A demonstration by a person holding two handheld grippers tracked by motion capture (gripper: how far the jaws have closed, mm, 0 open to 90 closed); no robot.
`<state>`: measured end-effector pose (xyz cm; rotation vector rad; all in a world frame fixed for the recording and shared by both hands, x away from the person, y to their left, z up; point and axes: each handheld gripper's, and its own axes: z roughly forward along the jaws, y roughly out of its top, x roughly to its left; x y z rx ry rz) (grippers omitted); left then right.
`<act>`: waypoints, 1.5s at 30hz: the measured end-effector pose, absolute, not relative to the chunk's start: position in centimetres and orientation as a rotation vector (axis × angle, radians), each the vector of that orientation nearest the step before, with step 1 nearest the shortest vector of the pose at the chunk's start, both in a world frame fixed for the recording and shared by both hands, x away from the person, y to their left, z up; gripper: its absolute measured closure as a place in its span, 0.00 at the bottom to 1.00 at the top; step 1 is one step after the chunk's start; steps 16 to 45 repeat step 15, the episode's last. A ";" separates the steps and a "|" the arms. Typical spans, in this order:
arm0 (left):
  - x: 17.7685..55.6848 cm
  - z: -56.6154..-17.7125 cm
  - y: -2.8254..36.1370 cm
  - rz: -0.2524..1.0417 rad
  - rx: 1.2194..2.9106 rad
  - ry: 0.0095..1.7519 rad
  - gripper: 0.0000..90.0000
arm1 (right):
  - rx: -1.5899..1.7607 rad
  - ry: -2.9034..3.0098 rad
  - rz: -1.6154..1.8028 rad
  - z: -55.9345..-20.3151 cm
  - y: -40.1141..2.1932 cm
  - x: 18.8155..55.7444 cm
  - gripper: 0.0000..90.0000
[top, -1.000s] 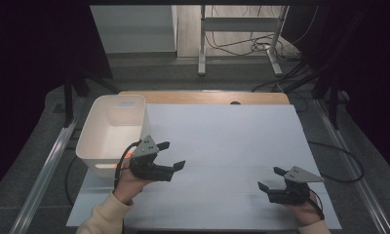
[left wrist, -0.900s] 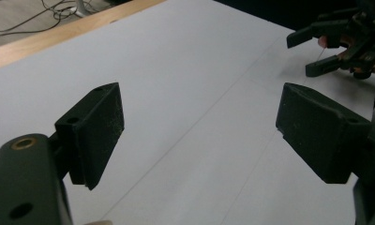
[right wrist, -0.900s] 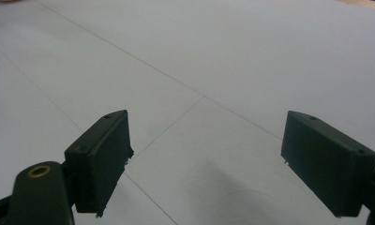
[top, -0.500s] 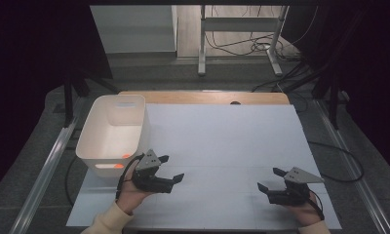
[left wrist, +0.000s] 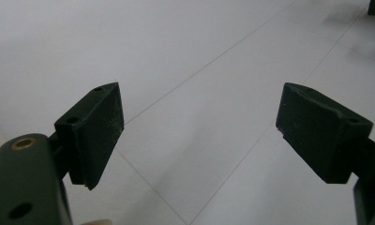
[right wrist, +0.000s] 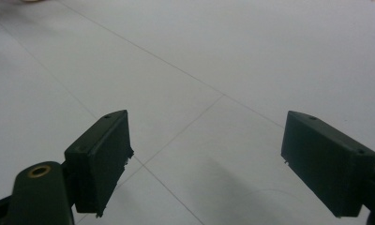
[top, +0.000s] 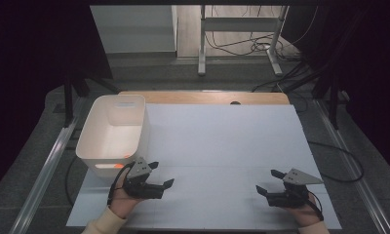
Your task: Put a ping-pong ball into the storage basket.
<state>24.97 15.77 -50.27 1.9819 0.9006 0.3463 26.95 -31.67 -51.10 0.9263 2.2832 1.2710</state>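
White worktop bare; left gripper has dropped from bin to near-left edge, jaws released, empty. Right gripper released, unmoved; drop-off looks finished.

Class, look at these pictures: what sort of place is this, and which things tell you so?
Probably a lab or workshop bench set up for recording handling tasks. A white sheet covers the table, a white bin stands at its left edge, hand-held grippers rest on it, and loose cables trail over the floor behind.
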 end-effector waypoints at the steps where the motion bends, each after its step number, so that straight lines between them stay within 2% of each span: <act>1: 24.9 -50.3 15.9 0.347 1.980 0.901 0.18 | 0.921 2.288 1.276 -51.1 -31.6 26.9 0.18; 45: 25.2 -50.3 16.2 0.355 1.973 0.906 0.18 | 0.901 2.307 1.260 -51.2 -31.4 26.8 0.18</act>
